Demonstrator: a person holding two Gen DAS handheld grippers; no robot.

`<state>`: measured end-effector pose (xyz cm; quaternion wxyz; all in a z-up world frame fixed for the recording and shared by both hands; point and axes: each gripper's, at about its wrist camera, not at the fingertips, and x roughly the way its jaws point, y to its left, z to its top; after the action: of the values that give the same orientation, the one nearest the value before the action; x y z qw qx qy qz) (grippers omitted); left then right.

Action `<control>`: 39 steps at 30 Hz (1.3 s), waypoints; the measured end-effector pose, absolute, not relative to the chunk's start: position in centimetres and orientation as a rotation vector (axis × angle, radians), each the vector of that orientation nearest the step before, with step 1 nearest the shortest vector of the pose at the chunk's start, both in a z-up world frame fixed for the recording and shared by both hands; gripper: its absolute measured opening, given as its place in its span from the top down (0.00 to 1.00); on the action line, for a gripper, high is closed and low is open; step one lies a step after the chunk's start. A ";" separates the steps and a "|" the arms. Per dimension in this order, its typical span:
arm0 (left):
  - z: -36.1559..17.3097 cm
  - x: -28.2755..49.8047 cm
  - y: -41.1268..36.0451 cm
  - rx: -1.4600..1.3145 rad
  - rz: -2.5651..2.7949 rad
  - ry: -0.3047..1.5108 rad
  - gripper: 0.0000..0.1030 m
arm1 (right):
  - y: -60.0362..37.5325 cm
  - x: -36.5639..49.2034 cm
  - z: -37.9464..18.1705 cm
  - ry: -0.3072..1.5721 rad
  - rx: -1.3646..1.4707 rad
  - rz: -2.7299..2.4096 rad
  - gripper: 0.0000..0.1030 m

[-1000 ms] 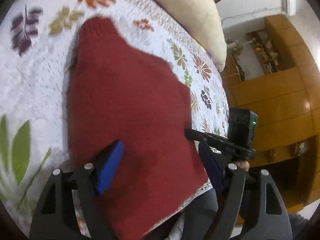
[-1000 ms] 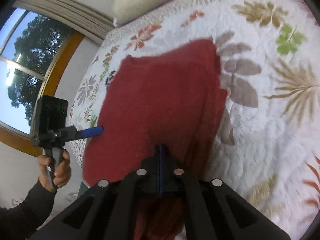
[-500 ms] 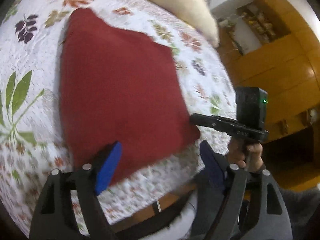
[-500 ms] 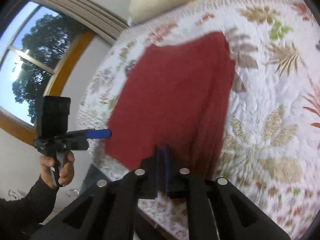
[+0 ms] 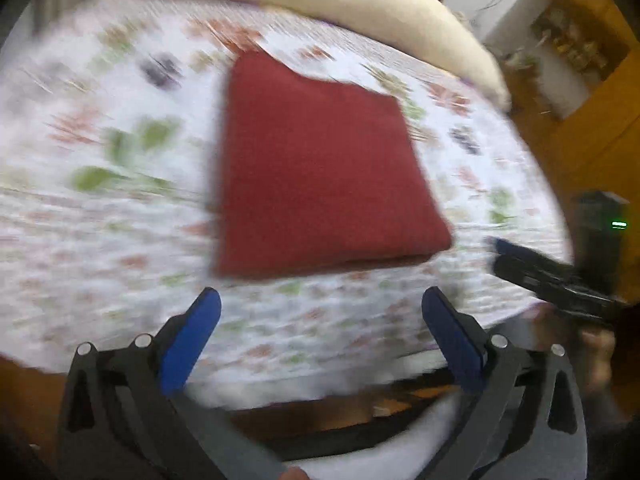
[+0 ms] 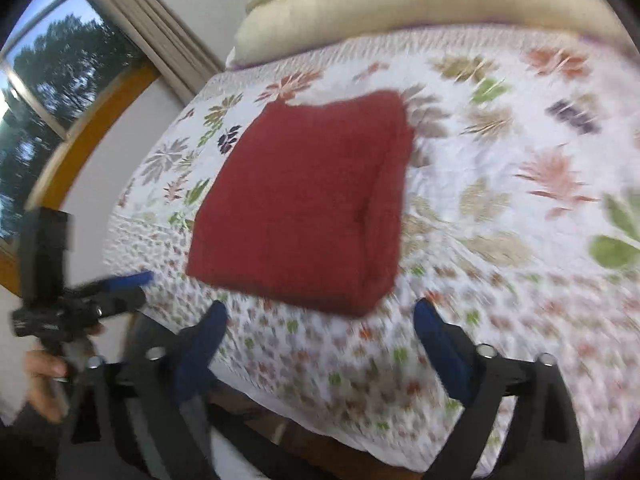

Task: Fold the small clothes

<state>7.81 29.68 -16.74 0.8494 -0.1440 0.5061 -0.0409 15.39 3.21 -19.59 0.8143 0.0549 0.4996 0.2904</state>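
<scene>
The red knitted garment (image 6: 304, 204) lies folded into a compact, roughly square stack on the floral bedspread (image 6: 500, 208), near the front edge of the bed and well short of the cream pillow (image 6: 400, 0) at the head. Its thick doubled edge faces the right side, and the layers sit squarely on one another with no sleeve or hem trailing out. I judge the fold on this piece complete: it rests flat so the stack holds its shape unaided.

My left gripper (image 5: 320, 320) hovers just short of the garment's near edge, its blue fingers (image 5: 192, 336) spread wide and holding nothing. My right gripper (image 6: 320, 328) is likewise clear of the cloth, fingers (image 6: 440, 348) wide apart and empty. Each tool shows in the other's view, held in a hand (image 6: 44, 384) off the bed's front edge, on either side of the stack. Both views are blurred, so fine texture cannot be confirmed.

Neither gripper touches the garment; I read this spacing as clearance, so the stack is not dragged or disturbed. A window (image 6: 44, 92) stands on the left side and a wooden cabinet (image 5: 592, 128) on the right.
</scene>
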 end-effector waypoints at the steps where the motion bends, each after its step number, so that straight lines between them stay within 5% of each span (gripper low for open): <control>1: -15.8 7.1 29.3 -0.277 -0.054 1.038 0.03 | 3.2 14.1 -19.3 1.051 0.080 0.566 0.04; 18: -1.5 -6.5 24.6 -0.144 0.049 0.860 0.03 | 1.8 0.4 -4.7 0.826 -0.101 0.337 0.04; 39: -1.1 -11.1 23.3 -0.157 0.050 0.876 0.03 | 2.9 -5.9 -2.6 0.746 -0.148 0.281 0.04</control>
<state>-11.13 23.31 -1.13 0.9024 -0.0760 0.4235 0.0239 -5.95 2.94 -2.61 0.9189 -0.0722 0.3630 0.1367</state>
